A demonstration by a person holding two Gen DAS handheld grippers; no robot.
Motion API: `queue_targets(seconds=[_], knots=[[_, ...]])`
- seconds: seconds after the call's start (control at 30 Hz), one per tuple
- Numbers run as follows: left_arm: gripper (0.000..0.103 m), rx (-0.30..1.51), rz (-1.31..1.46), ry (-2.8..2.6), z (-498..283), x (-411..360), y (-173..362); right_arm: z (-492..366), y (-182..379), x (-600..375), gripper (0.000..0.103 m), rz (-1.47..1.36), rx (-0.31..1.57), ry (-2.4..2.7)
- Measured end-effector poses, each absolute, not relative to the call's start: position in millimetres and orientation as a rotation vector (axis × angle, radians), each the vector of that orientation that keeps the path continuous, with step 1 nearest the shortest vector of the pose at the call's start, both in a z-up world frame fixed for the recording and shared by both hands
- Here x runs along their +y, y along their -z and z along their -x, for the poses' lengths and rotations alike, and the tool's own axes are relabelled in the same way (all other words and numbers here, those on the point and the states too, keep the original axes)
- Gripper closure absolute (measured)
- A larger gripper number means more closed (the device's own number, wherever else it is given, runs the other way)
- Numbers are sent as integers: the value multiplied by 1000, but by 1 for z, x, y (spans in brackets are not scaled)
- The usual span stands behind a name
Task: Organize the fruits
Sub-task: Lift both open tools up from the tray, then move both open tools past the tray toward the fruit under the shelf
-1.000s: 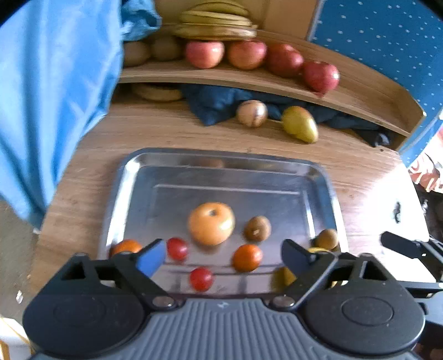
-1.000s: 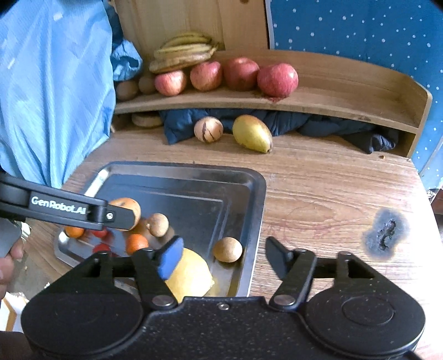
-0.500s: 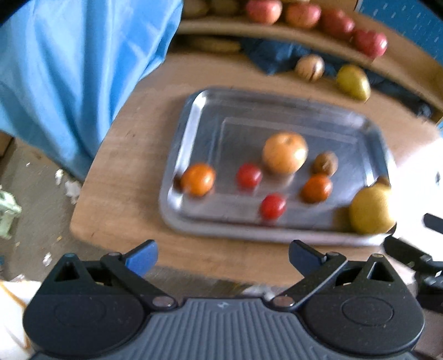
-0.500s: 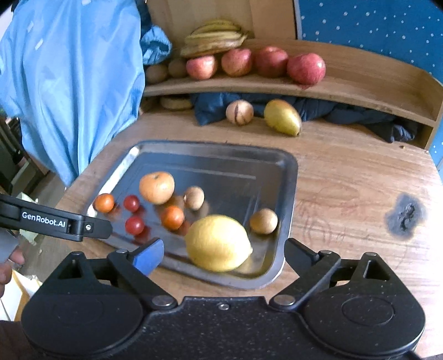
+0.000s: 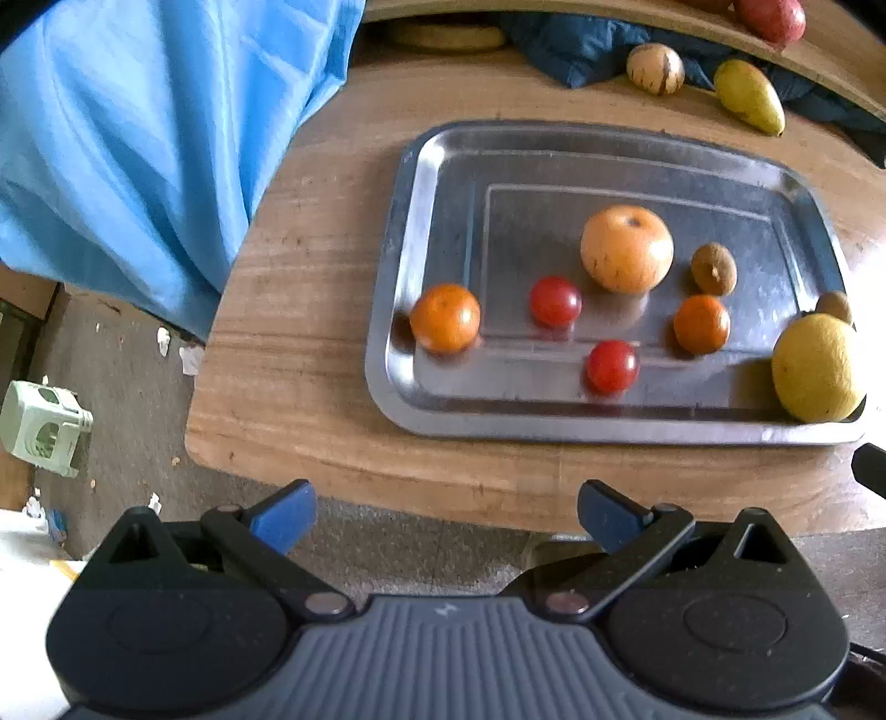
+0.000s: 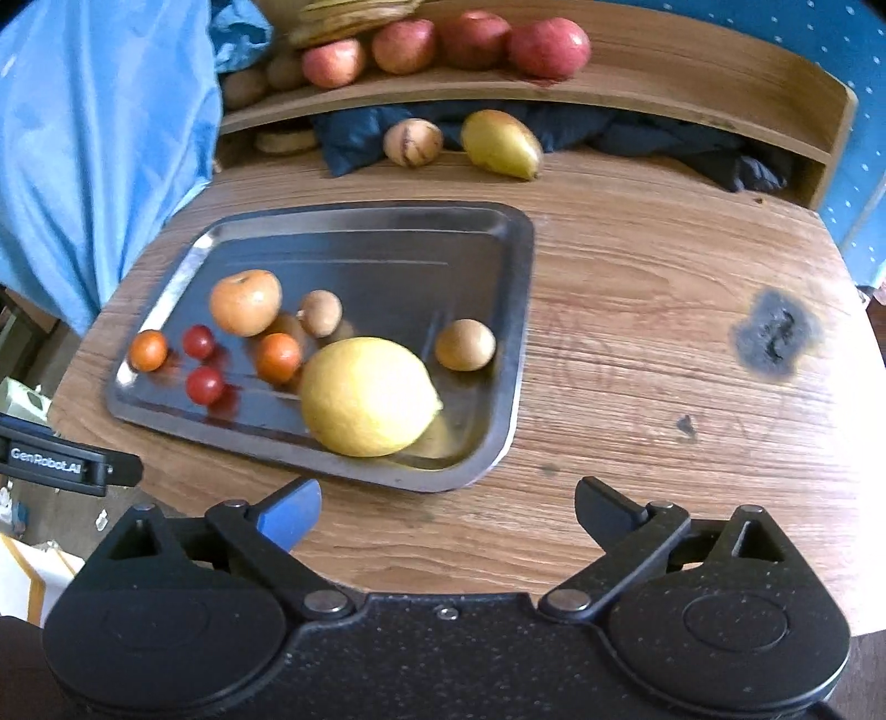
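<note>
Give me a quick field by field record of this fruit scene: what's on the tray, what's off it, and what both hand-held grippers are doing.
tray: metal tray on wooden table
on tray: lemon, large orange fruit, two small oranges, two red cherry tomatoes, two small brown fruits
off tray: pear and round striped fruit on the table
shelf: red apples, bananas
left hand-held gripper: open, empty, off the table edge
right hand-held gripper: open, empty, short of the tray

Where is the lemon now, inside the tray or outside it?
Inside: the lemon lies in the near right corner of the tray, within its rim.
</note>
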State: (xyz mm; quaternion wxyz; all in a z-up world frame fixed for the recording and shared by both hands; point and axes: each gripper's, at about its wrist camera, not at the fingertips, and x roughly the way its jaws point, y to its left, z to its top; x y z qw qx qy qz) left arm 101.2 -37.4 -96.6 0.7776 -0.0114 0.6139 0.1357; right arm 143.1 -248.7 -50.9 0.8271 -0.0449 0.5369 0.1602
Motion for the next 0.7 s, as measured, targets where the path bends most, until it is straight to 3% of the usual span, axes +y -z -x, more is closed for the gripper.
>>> queue_targets(seconds=[0.7], knots=[[1, 1243, -20, -263, -178, -37, 69, -202, 30, -244, 1, 63, 1044, -360]])
